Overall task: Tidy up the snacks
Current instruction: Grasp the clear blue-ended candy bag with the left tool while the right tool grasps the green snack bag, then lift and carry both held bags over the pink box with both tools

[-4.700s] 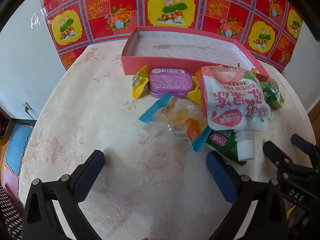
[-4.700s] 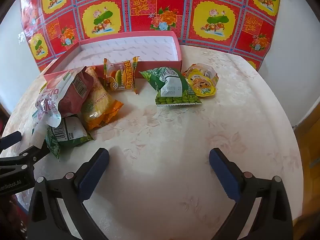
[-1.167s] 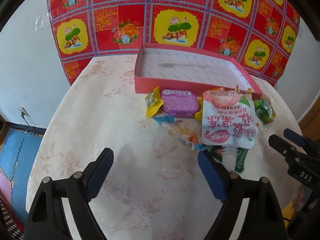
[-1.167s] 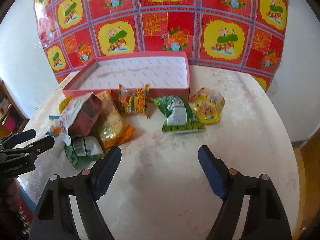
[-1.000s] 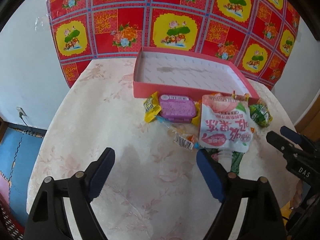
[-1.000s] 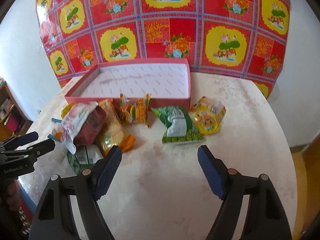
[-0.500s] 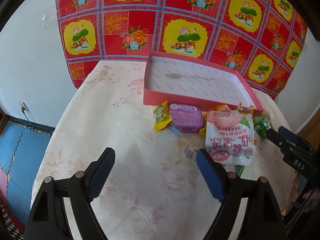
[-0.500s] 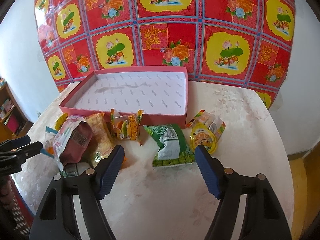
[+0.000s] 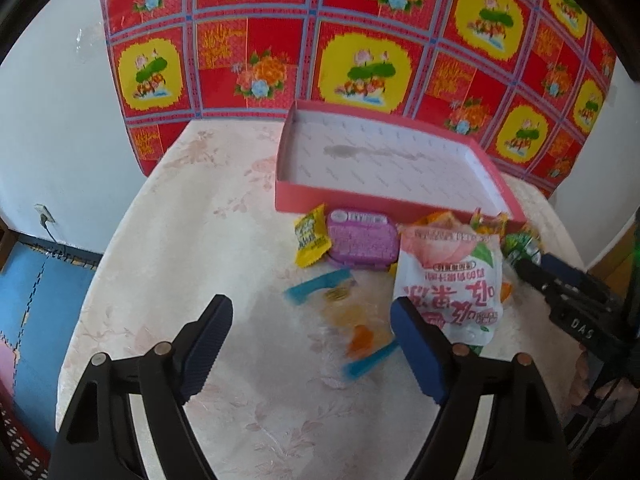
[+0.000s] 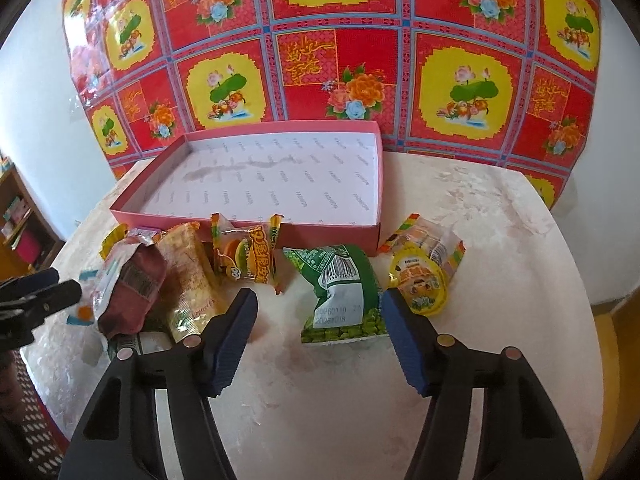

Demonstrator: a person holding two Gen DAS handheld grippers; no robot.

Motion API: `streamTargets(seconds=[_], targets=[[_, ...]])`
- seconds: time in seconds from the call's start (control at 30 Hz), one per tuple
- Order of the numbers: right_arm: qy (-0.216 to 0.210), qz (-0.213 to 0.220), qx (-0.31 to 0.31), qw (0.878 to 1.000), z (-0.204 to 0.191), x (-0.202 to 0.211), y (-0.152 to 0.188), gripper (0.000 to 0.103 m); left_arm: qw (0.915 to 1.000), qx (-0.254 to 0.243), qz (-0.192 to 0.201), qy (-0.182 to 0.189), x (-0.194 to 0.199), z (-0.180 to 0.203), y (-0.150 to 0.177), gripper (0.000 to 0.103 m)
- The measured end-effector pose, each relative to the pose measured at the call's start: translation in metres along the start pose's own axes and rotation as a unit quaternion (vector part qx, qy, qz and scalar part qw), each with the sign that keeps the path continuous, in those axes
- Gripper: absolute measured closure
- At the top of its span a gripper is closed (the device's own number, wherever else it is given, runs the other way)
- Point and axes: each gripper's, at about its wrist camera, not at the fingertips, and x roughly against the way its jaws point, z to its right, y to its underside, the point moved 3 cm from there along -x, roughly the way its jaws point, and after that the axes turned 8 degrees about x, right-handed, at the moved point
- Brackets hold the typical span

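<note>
— Where do the snacks sit? 
— All on the table (image 10: 500,216), in a row along the near wall of the pink box (image 10: 280,236), none inside it. From the right wrist view the green pea packet (image 10: 344,296) lies straight ahead, its near end between the blue pads of the right gripper (image 10: 318,322), whose jaws stand wide apart with nothing held.

— And the left gripper (image 9: 312,330)? 
— Spread wide too, hovering over a clear candy bag with blue ends (image 9: 344,316), somewhat blurred, not touching it as far as I can tell.

— What does one view give that the other lacks? 
— The left wrist view shows the purple case (image 9: 362,240) and a yellow candy (image 9: 310,236) just beside it on the left, both close to the box wall; from the right wrist view these are mostly hidden. It also shows the printed front of the white peach pouch (image 9: 452,284). The right wrist view shows the burger-print packet (image 10: 246,256), an orange-yellow packet (image 10: 190,276) left of it, and on the far right a yellow jelly cup (image 10: 420,284) in front of a striped wrapper (image 10: 432,240).

— The backdrop? 
— A red and yellow floral cloth (image 10: 320,48) behind the table.
</note>
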Motion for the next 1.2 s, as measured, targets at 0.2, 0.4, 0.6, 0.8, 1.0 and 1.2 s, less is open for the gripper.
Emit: streamTargets(seconds=[0.2, 0.4, 0.6, 0.8, 1.0, 1.2], targets=[[0.0, 0.0, 0.0, 1.0, -0.001, -0.002, 0.0, 0.043, 0.9996, -0.004, -0.019, -0.02, -0.015, 0.0, 0.005, 0.021], [0.003, -0.002, -0.004, 1.0, 0.001, -0.006, 0.0, 0.043, 0.9986, -0.012, -0.027, -0.044, -0.022, -0.001, 0.015, 0.03], [0.013, -0.003, -0.009, 1.0, 0.007, -0.011, -0.003, 0.043, 0.9985, -0.02, -0.017, -0.048, -0.022, 0.0, 0.015, 0.048], [0.019, -0.003, -0.01, 1.0, 0.01, -0.014, -0.003, 0.046, 0.9991, -0.011, -0.014, -0.039, -0.02, -0.005, 0.012, 0.065], [0.024, 0.001, -0.014, 1.0, 0.012, -0.01, -0.003, 0.069, 0.9995, 0.002, -0.018, -0.026, -0.019, -0.011, 0.009, 0.07], [0.014, 0.005, -0.018, 1.0, 0.007, -0.002, -0.001, 0.07, 0.9997, 0.004, -0.012, -0.02, -0.012, -0.011, 0.009, 0.071]])
